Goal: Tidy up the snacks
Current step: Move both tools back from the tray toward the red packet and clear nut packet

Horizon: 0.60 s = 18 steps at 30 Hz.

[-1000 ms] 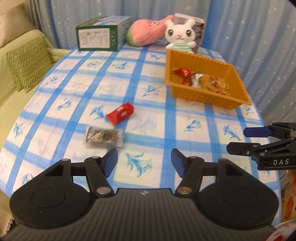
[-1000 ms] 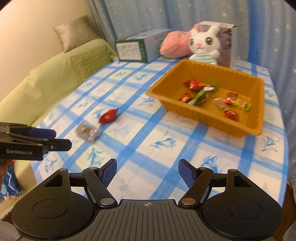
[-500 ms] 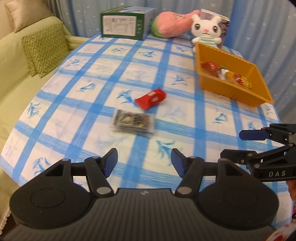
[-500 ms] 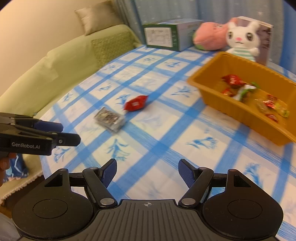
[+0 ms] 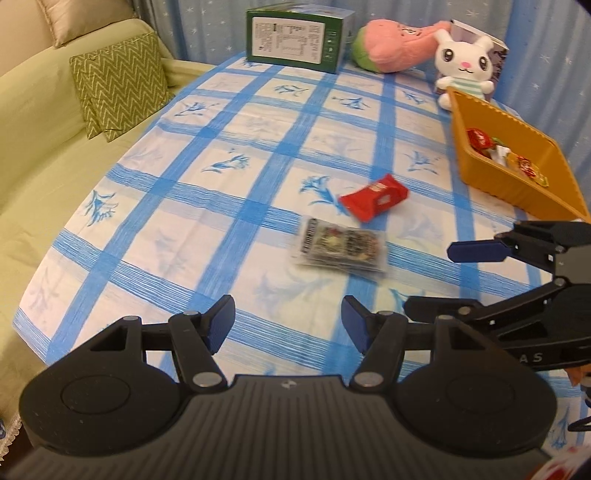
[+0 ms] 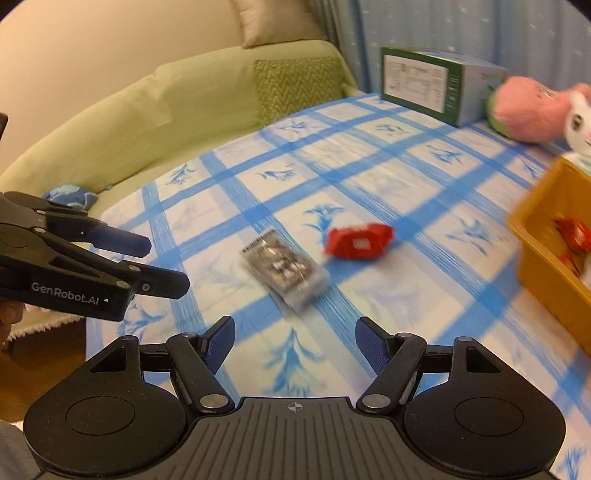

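Both my hand-held grippers have closed in on the counter (image 5: 229, 155): left hand-held gripper (image 5: 288, 325) and right hand-held gripper (image 6: 295, 343) spread, empty. Clear snack pack (image 5: 341, 247) beside red snack (image 5: 373, 197); its slick, flat wrapper could slip my pinch.

A green-and-white printed cardboard box (image 5: 299, 35) stands at the desk's far edge, a pink plush toy (image 5: 391, 46) beside it — then a white plush rabbit (image 5: 463, 68). Left lies a pale green sofa (image 5: 44, 155) bearing a green zigzag-patterned cushion (image 5: 120, 83).
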Motion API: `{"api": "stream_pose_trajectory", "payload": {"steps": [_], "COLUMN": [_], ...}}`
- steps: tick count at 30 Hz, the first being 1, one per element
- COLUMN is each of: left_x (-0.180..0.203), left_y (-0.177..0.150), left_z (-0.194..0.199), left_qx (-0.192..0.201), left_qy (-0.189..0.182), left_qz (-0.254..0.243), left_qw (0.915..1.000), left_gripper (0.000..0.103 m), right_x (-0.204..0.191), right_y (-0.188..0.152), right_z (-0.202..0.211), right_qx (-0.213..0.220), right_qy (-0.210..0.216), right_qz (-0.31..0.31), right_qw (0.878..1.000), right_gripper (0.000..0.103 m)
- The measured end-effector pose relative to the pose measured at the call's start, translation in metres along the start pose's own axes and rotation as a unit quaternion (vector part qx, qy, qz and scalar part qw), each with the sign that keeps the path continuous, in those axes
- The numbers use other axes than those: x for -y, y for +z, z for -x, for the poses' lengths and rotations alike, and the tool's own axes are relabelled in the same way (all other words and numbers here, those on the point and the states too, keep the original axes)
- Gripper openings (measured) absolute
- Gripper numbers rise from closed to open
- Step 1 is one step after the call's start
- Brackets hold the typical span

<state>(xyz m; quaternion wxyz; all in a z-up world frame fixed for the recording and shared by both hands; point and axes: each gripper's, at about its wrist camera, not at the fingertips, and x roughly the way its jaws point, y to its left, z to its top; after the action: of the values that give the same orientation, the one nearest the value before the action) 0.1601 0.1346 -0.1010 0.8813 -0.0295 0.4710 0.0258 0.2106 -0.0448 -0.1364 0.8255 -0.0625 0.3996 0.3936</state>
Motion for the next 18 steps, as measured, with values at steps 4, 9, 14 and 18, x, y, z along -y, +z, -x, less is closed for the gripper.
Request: {"api": "stream_pose_trajectory", "payload": {"steps": [4, 9, 14, 18], "left_x": [-0.011, -0.022, -0.033, -0.04], "left_y": [0.005, 0.01, 0.014, 0.016], "left_z": [-0.009, -0.018, -0.025, -0.03], "left_qx": [-0.003, -0.006, -0.01, -0.013], "left_qy": [0.006, 0.009, 0.015, 0.02], "left_qz": [0.004, 0.009, 0.013, 0.019], "left_qw": [1.0, 0.9999, 0.9997, 0.9995], "left_gripper": [0.061, 0.061, 0.061, 0.061], "right_x": [-0.005, -0.008, -0.008, -0.009], "right_y": [0.013, 0.028, 0.037, 0.04], "right_z": [-0.021, -0.042, -0.062, -0.074], "right_qx": [0.002, 0.005, -0.011, -0.022], "right_qy": [0.009, 0.011, 0.023, 0.031], "right_qz": [0.028, 0.069, 0.109, 0.135], "right_qw": [1.0, 0.998, 0.994, 0.99], "right_gripper": [0.072, 0.065, 0.058, 0.054]}}
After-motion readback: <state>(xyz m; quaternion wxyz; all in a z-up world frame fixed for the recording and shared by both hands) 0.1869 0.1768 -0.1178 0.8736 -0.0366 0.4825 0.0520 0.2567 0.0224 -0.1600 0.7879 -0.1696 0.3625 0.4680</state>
